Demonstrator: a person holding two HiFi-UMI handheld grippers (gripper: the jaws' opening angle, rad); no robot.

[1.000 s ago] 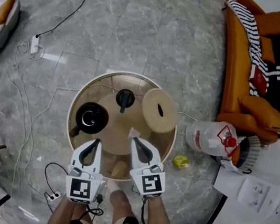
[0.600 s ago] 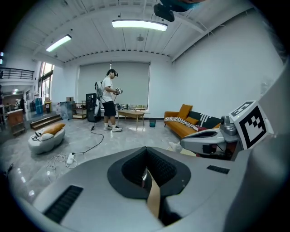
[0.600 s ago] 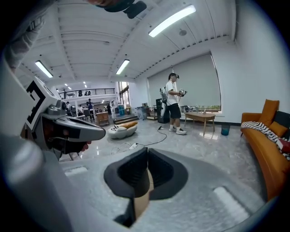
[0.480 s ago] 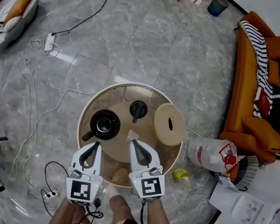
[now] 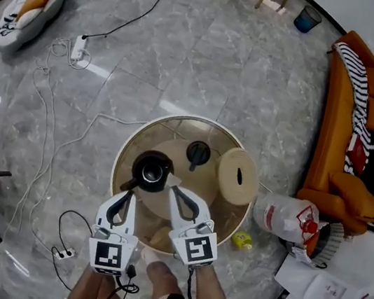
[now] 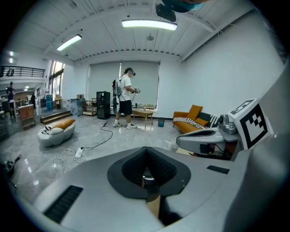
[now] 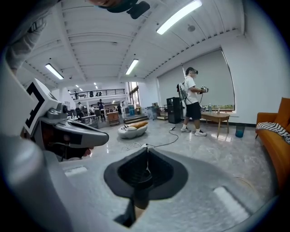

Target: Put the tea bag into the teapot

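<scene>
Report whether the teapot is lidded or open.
Open. In the head view the teapot shows a bare, dark mouth, and a black lid lies apart from it on the round table.

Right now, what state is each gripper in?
Left gripper: closed, empty.
Right gripper: closed on the tea bag.

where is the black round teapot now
In the head view, the black round teapot stands lidless on the left part of the round table, just beyond the right gripper, with its black lid to the upper right.
</scene>
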